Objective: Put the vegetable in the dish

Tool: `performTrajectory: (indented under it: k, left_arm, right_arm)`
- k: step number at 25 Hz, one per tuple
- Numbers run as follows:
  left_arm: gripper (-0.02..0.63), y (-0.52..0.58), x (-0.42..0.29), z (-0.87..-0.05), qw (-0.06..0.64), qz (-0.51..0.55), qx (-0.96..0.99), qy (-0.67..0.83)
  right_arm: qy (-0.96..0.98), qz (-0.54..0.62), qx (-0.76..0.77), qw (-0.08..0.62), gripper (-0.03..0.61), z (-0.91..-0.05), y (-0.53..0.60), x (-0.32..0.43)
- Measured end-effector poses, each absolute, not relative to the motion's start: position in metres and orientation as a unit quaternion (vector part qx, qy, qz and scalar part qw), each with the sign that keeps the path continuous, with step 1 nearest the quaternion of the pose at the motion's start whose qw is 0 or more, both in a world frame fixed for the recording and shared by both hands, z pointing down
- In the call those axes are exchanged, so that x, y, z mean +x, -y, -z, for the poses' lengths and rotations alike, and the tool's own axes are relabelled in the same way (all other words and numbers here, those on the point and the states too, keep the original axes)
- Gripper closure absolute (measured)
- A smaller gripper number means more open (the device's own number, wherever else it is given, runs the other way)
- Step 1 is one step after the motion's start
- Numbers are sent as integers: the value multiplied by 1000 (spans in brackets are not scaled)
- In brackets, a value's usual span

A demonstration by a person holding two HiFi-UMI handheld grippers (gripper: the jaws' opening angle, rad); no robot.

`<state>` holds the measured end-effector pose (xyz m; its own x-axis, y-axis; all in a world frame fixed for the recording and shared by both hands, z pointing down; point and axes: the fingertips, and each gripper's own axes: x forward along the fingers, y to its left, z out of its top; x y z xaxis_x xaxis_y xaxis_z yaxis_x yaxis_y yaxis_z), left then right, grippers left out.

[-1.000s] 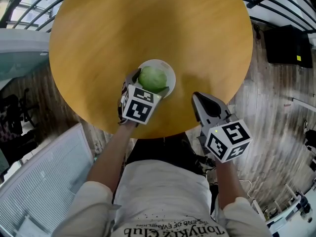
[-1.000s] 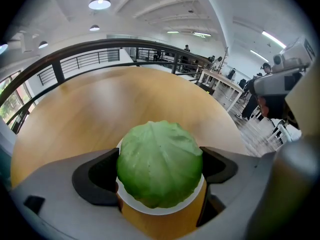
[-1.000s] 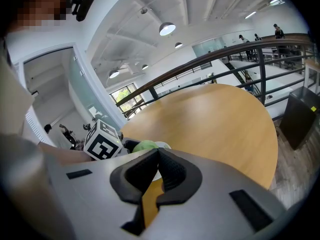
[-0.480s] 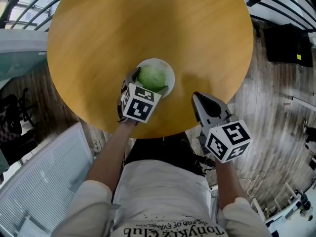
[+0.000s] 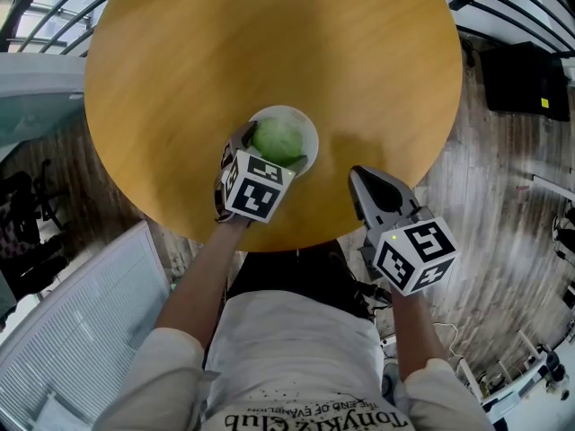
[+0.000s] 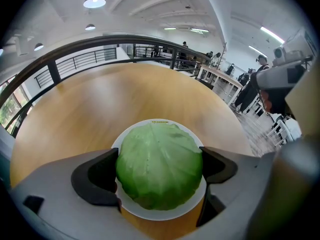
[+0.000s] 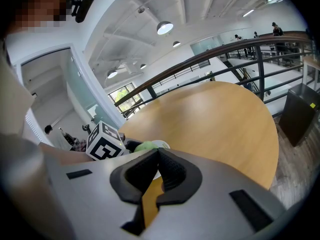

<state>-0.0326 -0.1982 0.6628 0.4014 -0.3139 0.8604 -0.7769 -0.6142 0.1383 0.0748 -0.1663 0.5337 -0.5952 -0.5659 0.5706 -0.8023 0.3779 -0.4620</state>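
Head view: shows round wooden table (image 5: 269, 43), then white dish (image 5: 311, 131) near the person's edge, a little left of middle. Carries green cabbage (image 5: 277, 140) inside the rim, filling most of it.

Seen through left gripper view: left gripper (image 6: 160, 170) closed on cabbage, one pad against each flank, dish rim visible all round below. Probably seated in dish rather than hung above it; cannot see the underside to be sure.

Lies dead ahead of the jaws and square between them, off to neither side. Near round, so no long axis to mind and no turning called for. Judged from that: only needs the jaws spread and drawn straight back toward the person, kept level so as not to knock the rim or roll cabbage out.

Right gripper (image 5: 359, 178): parked to the right over table edge, well apart from dish, jaws pressed together on nothing. Farther from cabbage than left, so likely no part in the release.
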Motion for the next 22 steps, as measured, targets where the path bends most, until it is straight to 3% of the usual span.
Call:
performTrajectory:
  k: [22]
  left_arm:
    - [124,203,-35,-616,276,-388,802,360]
  right_arm:
    - [823,-357,414,155,557,-513,163,67]
